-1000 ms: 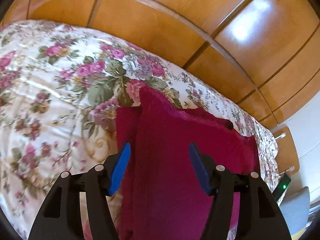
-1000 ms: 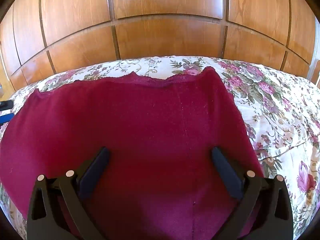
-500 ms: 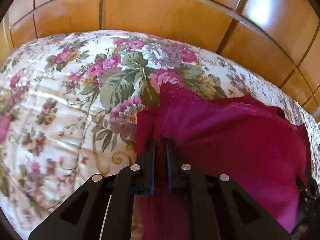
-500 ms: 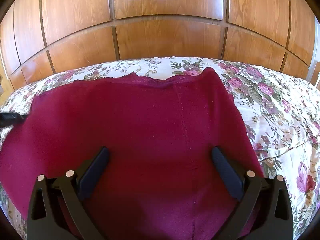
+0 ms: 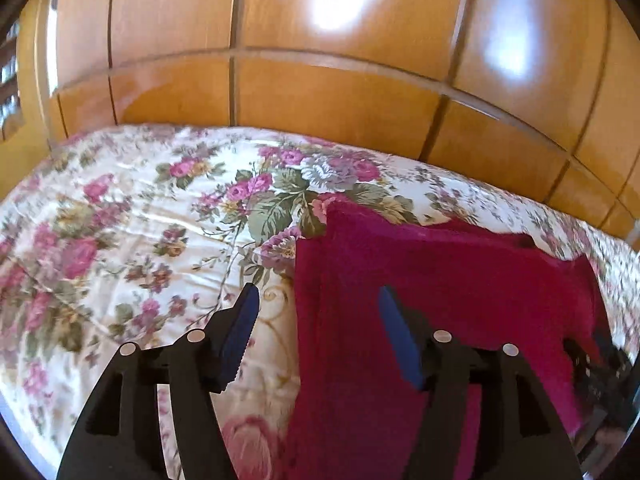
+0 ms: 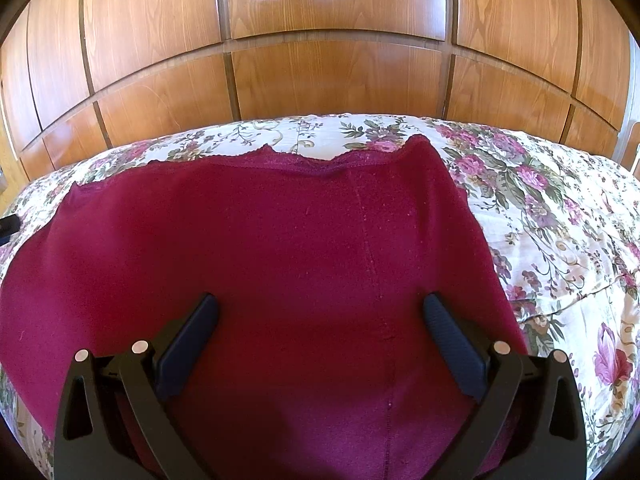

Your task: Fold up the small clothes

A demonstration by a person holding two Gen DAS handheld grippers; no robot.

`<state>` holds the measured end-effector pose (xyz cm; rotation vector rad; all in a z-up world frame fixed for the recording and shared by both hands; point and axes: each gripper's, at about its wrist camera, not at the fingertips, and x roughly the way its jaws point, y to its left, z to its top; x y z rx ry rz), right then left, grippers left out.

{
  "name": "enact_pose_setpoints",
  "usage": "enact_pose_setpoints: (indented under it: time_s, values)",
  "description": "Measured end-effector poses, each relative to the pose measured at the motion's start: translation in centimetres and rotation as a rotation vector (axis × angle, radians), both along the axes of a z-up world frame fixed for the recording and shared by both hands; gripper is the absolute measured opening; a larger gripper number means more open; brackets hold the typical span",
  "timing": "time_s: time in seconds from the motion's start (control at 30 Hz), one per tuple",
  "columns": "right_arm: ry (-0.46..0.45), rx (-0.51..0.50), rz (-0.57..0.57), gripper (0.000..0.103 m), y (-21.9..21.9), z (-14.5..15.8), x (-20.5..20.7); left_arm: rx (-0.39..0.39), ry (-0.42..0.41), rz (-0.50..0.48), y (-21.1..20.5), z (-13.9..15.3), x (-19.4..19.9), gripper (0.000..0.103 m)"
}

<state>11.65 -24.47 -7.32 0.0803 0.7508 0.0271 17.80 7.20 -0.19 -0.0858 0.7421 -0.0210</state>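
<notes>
My left gripper (image 5: 318, 300) straddles the crimson garment (image 6: 280, 248) edge, spread wide, to pinch it; right gripper (image 6: 320, 312) hovers released above, on bed (image 5: 120, 240).

Bare floral bedspread (image 5: 120, 248) lies open across the left of the left wrist frame and at the right edge of the right wrist frame, while the wooden panelled wall (image 6: 320, 40) closes off the far bed edge.

Home bedroom, floral bedspread (image 5: 120, 240), wood wardrobe doors (image 6: 320, 40)
</notes>
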Motion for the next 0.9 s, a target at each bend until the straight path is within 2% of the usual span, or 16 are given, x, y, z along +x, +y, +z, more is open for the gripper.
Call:
enact_pose_setpoints:
  time_s: [0.13,0.33,0.6,0.7,0.8,0.9]
  values:
    - [0.000,0.001,0.000,0.101,0.0,0.0,0.0,-0.020,-0.033,-0.041,-1.3,0.8,-2.4,0.062]
    - [-0.002,0.001,0.000,0.101,-0.1,0.0,-0.1,-0.001,-0.035,-0.095,-3.8,0.6,-4.7,0.062]
    - [0.004,0.013,0.000,0.101,-0.2,0.2,0.0,0.031,0.037,-0.144,-6.1,-1.8,-5.0,0.062]
    - [0.037,0.028,0.007,0.101,-0.3,0.5,0.2,0.037,0.098,-0.145,-6.3,-3.5,-4.2,0.063]
    - [0.081,0.081,0.025,0.101,-1.3,1.4,0.1,0.004,0.122,-0.145,-5.9,-4.3,-3.8,0.065]
    - [0.078,0.228,0.018,0.101,-4.2,3.2,-1.3,0.002,0.124,-0.154,-5.7,-4.3,-3.7,0.065]
